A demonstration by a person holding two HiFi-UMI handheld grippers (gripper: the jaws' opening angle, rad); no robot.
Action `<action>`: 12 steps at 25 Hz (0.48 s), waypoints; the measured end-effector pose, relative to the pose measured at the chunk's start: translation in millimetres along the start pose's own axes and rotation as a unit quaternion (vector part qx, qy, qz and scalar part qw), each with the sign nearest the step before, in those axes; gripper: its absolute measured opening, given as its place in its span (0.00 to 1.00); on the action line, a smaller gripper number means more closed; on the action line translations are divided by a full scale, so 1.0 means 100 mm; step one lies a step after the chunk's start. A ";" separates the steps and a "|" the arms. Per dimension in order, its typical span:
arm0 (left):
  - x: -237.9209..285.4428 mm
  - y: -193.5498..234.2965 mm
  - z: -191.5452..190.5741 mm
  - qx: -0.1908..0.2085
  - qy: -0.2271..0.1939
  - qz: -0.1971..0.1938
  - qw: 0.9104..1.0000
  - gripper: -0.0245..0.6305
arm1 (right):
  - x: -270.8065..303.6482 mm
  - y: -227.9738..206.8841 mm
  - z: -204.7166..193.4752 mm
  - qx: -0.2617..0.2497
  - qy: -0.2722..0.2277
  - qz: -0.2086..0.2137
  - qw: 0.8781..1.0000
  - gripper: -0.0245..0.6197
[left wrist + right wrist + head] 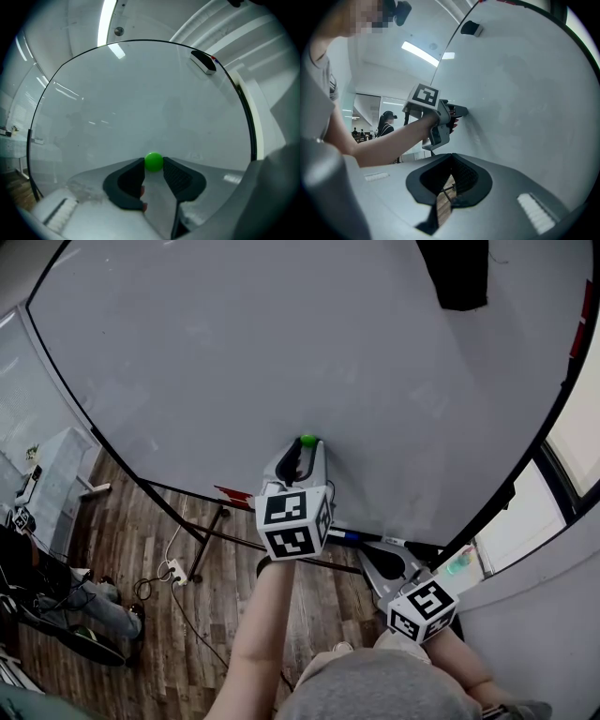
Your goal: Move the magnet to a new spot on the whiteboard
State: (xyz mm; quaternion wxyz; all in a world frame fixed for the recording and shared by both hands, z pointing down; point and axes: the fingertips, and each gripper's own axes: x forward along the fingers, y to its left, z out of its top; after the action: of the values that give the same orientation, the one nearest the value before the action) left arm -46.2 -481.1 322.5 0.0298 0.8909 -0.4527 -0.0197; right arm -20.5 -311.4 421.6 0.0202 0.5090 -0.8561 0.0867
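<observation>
A small green ball-shaped magnet (308,440) (153,161) sits on the big whiteboard (281,334) (140,93), low and near its middle. My left gripper (306,448) (153,165) is pressed up to the board, its two black pads closed on either side of the magnet and touching it. The right gripper view shows that left gripper (458,111) from the side, tips against the whiteboard (525,93). My right gripper (386,561) (451,158) hangs lower right, off the board, jaws together and holding nothing.
A black eraser (204,62) (471,28) (459,273) clings to the board's upper right. Markers (361,538) lie along the bottom ledge. The board's stand legs, a power strip (176,570) and cables are on the wooden floor at the left. People stand in the room behind.
</observation>
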 end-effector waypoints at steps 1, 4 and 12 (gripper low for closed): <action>0.00 0.00 0.00 0.000 0.001 0.000 1.000 0.24 | 0.00 0.00 0.00 0.000 0.000 0.001 1.000 0.02; -0.01 0.01 -0.01 -0.001 0.006 0.000 1.000 0.24 | 0.00 -0.01 -0.02 0.003 0.000 0.003 1.000 0.02; -0.06 0.02 0.02 -0.004 0.001 0.001 1.000 0.24 | -0.02 0.03 0.00 0.005 -0.005 0.006 1.000 0.02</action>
State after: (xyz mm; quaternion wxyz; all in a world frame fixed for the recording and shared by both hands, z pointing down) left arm -51.8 -477.1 320.6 0.0334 0.8902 -0.4538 -0.0209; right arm -22.0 -308.9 420.6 0.0133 0.5040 -0.8590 0.0887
